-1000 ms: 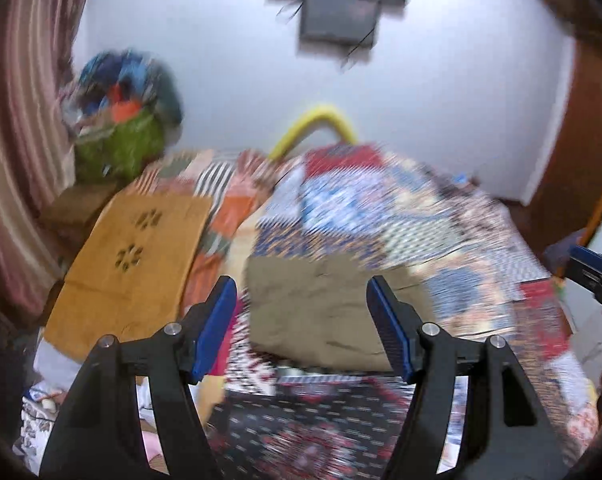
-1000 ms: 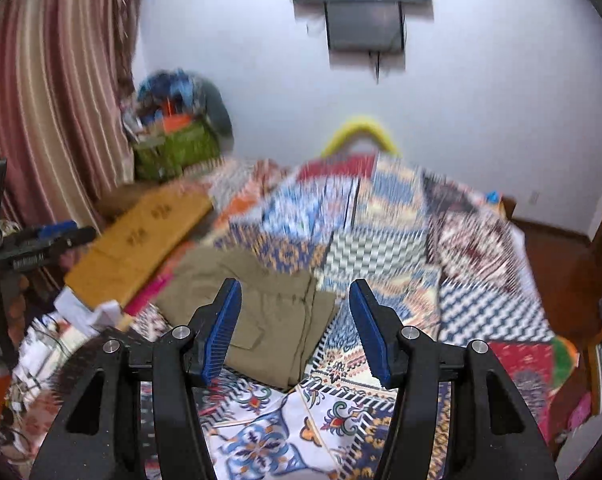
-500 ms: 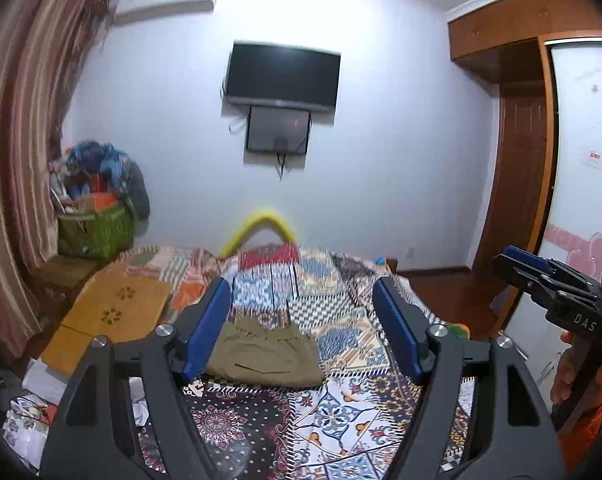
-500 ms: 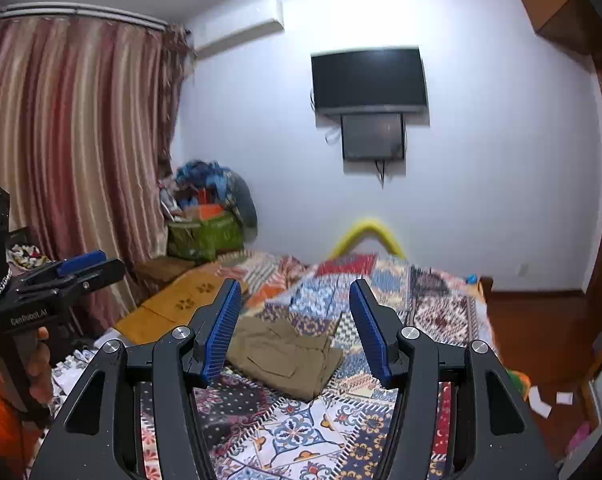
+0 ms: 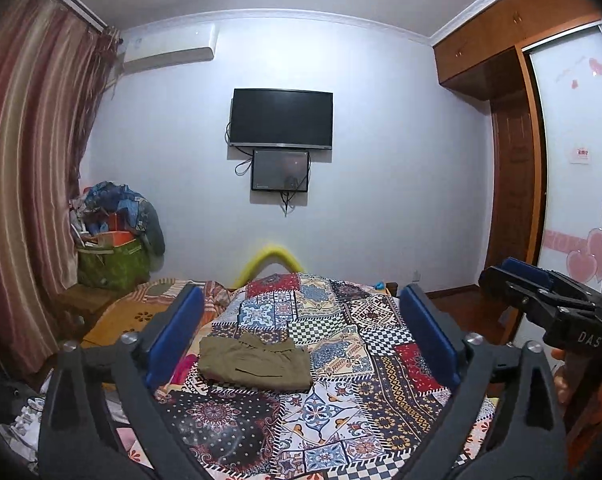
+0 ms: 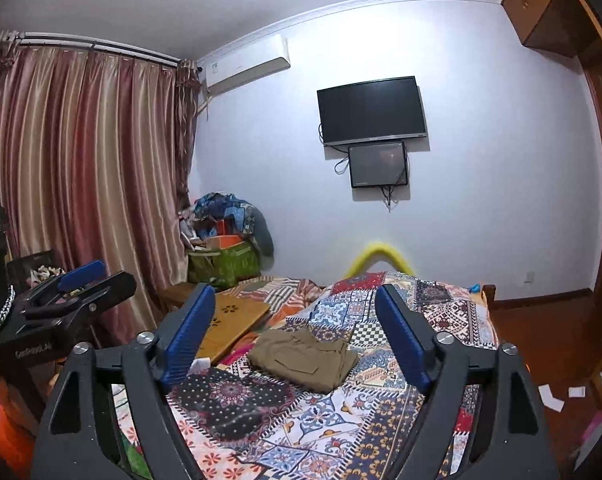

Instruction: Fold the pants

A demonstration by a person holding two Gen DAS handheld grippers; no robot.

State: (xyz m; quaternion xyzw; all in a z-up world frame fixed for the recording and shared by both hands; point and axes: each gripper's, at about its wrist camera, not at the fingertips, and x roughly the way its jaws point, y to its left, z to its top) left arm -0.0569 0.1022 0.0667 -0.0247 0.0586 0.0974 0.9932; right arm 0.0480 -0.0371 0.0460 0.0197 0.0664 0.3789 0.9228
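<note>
The olive-green pants (image 5: 257, 362) lie folded in a compact rectangle on the patchwork bedspread (image 5: 341, 412); they also show in the right wrist view (image 6: 305, 358). My left gripper (image 5: 301, 336) is open and empty, held well back from and above the pants. My right gripper (image 6: 297, 334) is open and empty too, also far back. The right gripper shows at the right edge of the left wrist view (image 5: 541, 296), and the left gripper at the left of the right wrist view (image 6: 73, 292).
A yellow-brown board (image 6: 229, 320) lies left of the pants. A green bag piled with clothes (image 5: 113, 248) stands in the corner by striped curtains (image 6: 81, 184). A TV (image 5: 281, 118) hangs on the far wall. A wooden wardrobe (image 5: 513, 160) is at right.
Both grippers have pulled back and tilted up from close over the pants to a distant view of the room. The folded pants have stayed in place.
</note>
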